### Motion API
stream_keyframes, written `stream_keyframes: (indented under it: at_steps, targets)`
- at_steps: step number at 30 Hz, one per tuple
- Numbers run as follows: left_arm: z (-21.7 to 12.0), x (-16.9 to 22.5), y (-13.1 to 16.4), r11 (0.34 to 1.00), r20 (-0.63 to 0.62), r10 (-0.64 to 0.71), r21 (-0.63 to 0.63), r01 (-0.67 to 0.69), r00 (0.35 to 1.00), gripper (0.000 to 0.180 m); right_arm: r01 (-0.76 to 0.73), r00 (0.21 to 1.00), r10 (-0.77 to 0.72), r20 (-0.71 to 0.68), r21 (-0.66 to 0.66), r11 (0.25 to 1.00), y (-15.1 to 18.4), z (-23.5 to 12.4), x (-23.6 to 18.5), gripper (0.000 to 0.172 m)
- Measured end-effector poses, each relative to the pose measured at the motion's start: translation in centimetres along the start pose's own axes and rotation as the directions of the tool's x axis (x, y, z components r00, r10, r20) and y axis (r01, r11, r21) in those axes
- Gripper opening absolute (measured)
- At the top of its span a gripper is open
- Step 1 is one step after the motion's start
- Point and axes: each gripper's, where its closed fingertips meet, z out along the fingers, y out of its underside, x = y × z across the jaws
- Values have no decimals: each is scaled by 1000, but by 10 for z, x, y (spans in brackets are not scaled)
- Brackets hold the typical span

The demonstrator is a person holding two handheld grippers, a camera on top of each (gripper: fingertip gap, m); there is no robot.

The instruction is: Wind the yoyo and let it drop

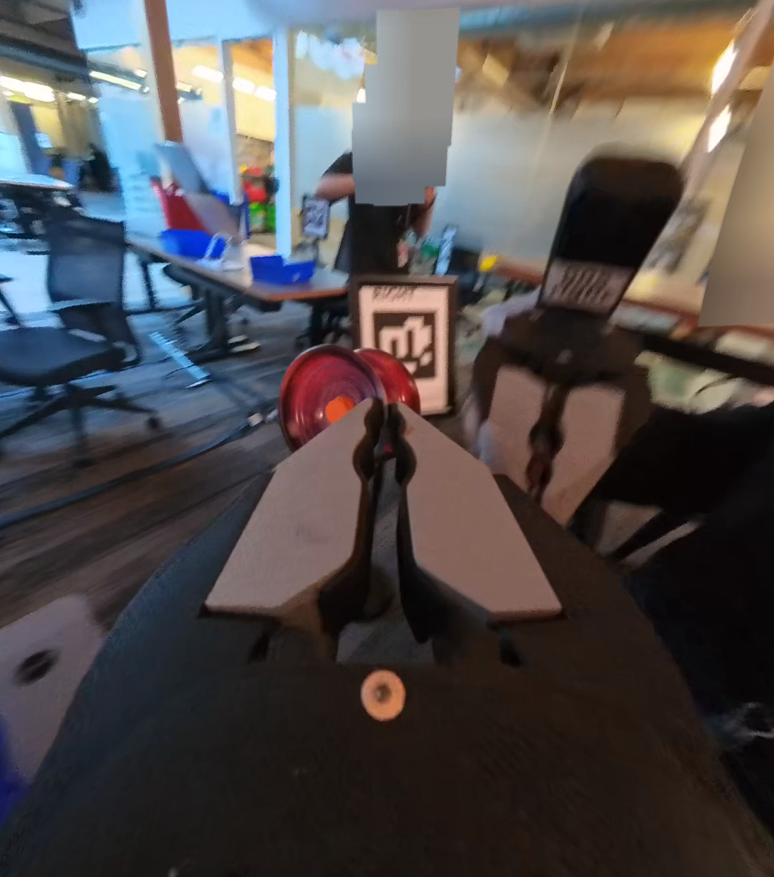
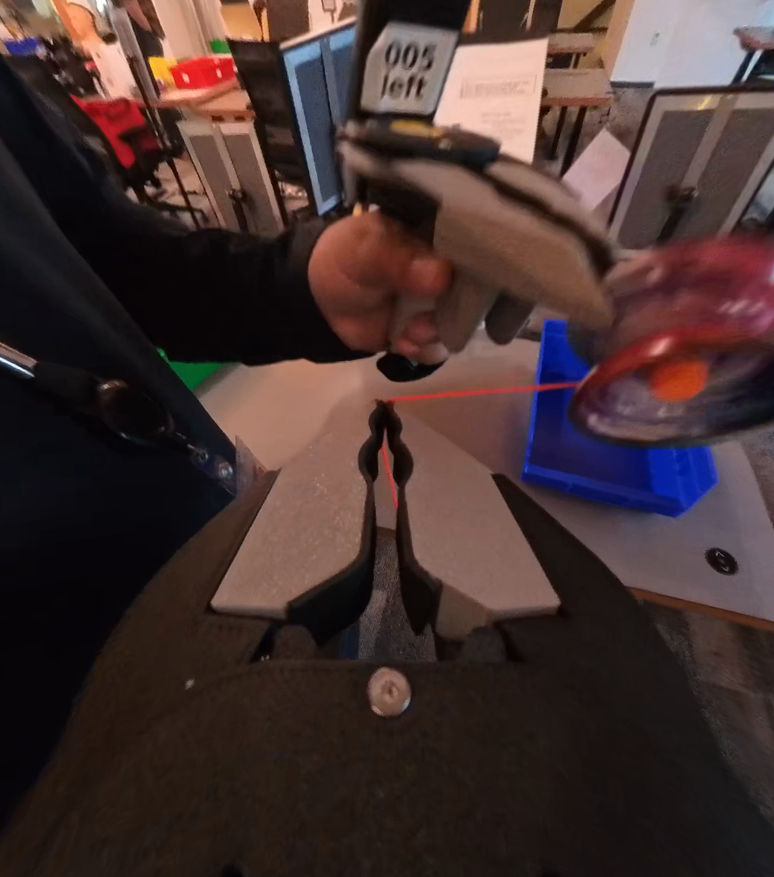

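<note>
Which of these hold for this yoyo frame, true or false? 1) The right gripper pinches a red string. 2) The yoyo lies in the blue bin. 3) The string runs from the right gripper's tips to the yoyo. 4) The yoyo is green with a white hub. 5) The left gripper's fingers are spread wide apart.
1) True: the right gripper is closed on the red string.
2) False: the yoyo is up at the left gripper tips, above the blue bin.
3) True.
4) False: it is red with an orange hub.
5) False: they are nearly together, with the yoyo at their tips.
</note>
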Motion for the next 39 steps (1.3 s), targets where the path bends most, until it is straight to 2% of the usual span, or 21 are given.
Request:
stream_keyframes:
  at_steps: [1,4,6,8,10,13,16,19,21,23,25,27,30,32,34,37,39]
  targets:
    - [2,-2,10,997,26,55,-55,-54,998,1,-5,1000,5,-8,7,1000,-5,-6,2,0]
    - [3,0,29,983,26,99,-159,-94,995,0,27,997,-29,-74,-19,999,-13,-32,16,0]
    - [2,4,41,973,-15,86,-215,-87,996,0,81,978,-93,-187,-71,994,-17,-54,35,0]
    - [0,16,42,977,-97,30,-209,-50,995,1,115,946,-152,-285,-144,983,-16,-74,54,0]
    - [-2,36,35,986,-210,-10,-168,-26,978,0,122,931,-171,-322,-165,979,-15,-82,65,0]
    - [-8,66,13,996,-376,-65,-78,39,924,0,96,942,-138,-306,-147,984,-6,-76,70,0]
    - [-12,73,-11,992,-436,-113,3,128,893,1,73,965,-91,-247,-81,994,2,-55,58,0]
    - [-14,69,-29,972,-468,-161,78,222,869,1,4,993,3,-115,55,999,-3,-30,31,0]
    - [-18,59,-44,935,-468,-209,162,316,859,1,-68,997,71,-27,103,992,-5,-18,16,0]
    - [-16,38,-47,918,-374,-241,211,335,896,1,-122,992,119,28,110,986,-4,-9,5,0]
    - [-9,15,-31,959,-183,-195,172,227,964,1,-136,990,130,55,108,985,-6,-6,-3,0]
    - [-5,5,-13,992,-48,-91,80,95,995,1,-118,993,114,42,88,989,-8,-9,-5,0]
    - [1,3,14,992,31,84,-97,-80,996,1,-60,998,61,-24,34,998,-12,-24,4,0]
    - [4,5,30,966,31,173,-201,-163,984,1,4,994,-6,-112,-25,1000,-14,-40,19,0]
    - [5,10,42,943,-2,205,-267,-198,979,1,86,971,-107,-216,-104,991,-16,-57,38,0]
    - [7,29,42,960,-111,96,-254,-122,989,1,153,922,-218,-319,-217,964,-11,-76,65,0]
    - [3,48,24,989,-239,-16,-150,-21,971,1,144,913,-219,-345,-231,962,-5,-81,78,0]
